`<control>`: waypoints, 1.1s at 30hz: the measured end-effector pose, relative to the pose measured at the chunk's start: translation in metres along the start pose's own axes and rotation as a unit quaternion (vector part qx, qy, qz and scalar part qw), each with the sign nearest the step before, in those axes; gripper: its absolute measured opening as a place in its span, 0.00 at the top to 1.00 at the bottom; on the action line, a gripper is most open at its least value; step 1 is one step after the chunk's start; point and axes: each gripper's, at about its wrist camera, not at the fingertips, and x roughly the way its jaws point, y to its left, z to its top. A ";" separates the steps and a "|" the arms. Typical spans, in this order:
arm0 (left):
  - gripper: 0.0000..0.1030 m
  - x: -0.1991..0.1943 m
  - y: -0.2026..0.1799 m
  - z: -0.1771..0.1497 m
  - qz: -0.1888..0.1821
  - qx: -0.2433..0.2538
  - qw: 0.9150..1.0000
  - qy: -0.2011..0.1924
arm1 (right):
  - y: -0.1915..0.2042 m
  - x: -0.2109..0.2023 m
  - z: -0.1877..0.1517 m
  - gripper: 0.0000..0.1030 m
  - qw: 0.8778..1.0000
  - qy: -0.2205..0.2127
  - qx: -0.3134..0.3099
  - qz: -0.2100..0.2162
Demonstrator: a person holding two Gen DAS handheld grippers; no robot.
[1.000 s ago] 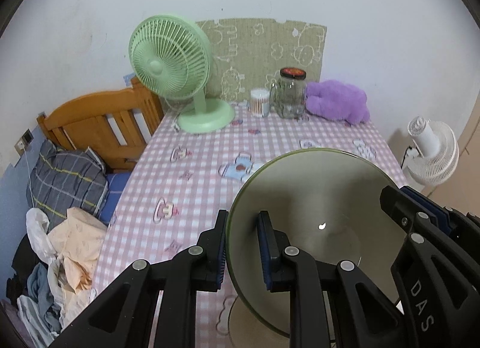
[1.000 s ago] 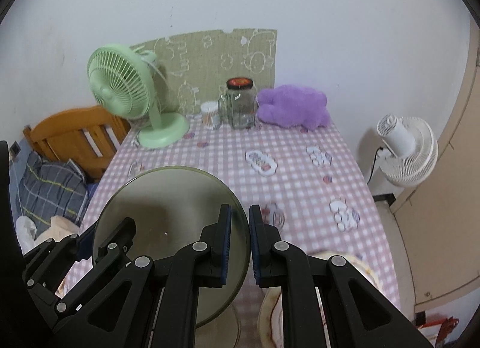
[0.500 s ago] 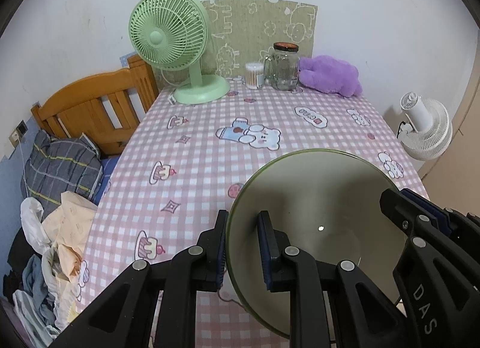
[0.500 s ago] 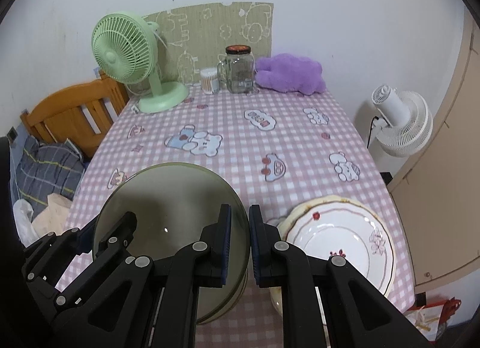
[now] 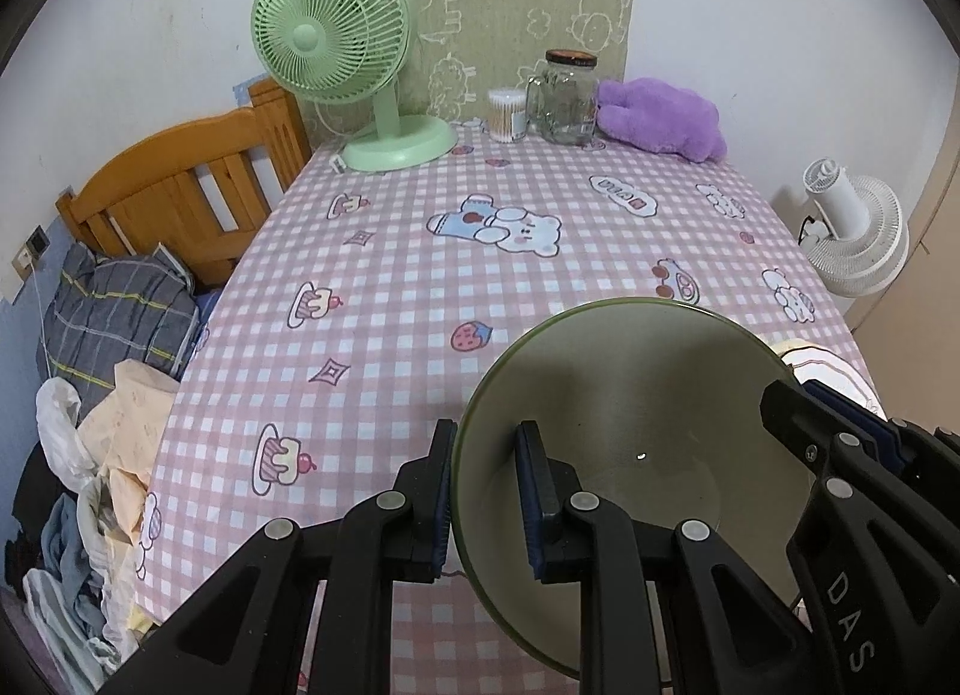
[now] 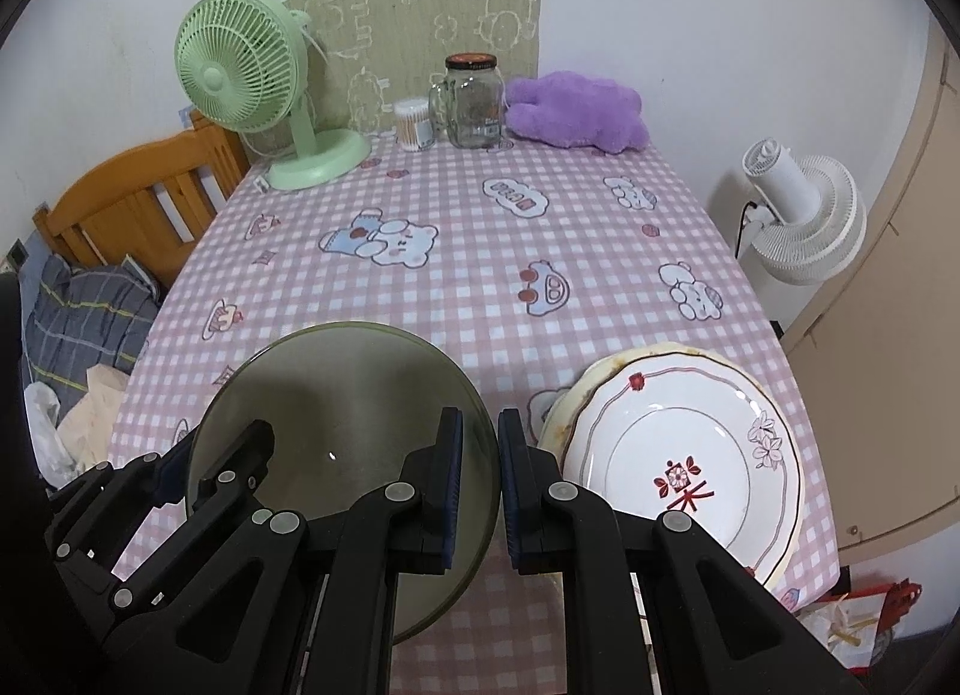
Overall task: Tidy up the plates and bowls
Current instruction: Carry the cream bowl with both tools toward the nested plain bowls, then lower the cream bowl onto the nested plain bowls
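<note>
Both grippers hold one olive-green bowl (image 5: 630, 395) above the near part of the pink checked table (image 5: 480, 287). My left gripper (image 5: 483, 491) is shut on the bowl's left rim. My right gripper (image 6: 480, 485) is shut on its right rim; the bowl (image 6: 342, 395) shows left of it in the right wrist view. A stack of white plates with red flower marks (image 6: 678, 455) lies on the table at the near right; only its edge (image 5: 822, 359) shows behind the bowl in the left wrist view.
At the table's far end stand a green fan (image 5: 360, 53), a cotton-swab tub (image 5: 507, 113), a glass jar (image 5: 567, 95) and a purple plush (image 5: 660, 116). A wooden bed frame (image 5: 174, 197) with clothes is left; a white fan (image 6: 804, 215) stands right.
Both grippers and the bowl have pulled back and up from the far end. More of the table shows now, and the plate stack has come into the right wrist view.
</note>
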 end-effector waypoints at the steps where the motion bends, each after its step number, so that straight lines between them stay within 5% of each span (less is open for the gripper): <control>1: 0.83 0.001 0.000 0.000 0.001 -0.001 1.000 0.002 | 0.001 0.002 0.000 0.85 1.000 0.003 -0.001 0.000; 26: 0.83 0.031 -0.001 0.000 0.007 -0.001 0.998 0.060 | 0.003 0.038 0.003 0.85 0.998 0.067 -0.021 0.005; 33: 0.55 0.028 0.004 0.002 -0.042 0.003 0.998 0.057 | -0.001 0.034 0.002 0.85 0.998 0.064 -0.002 0.020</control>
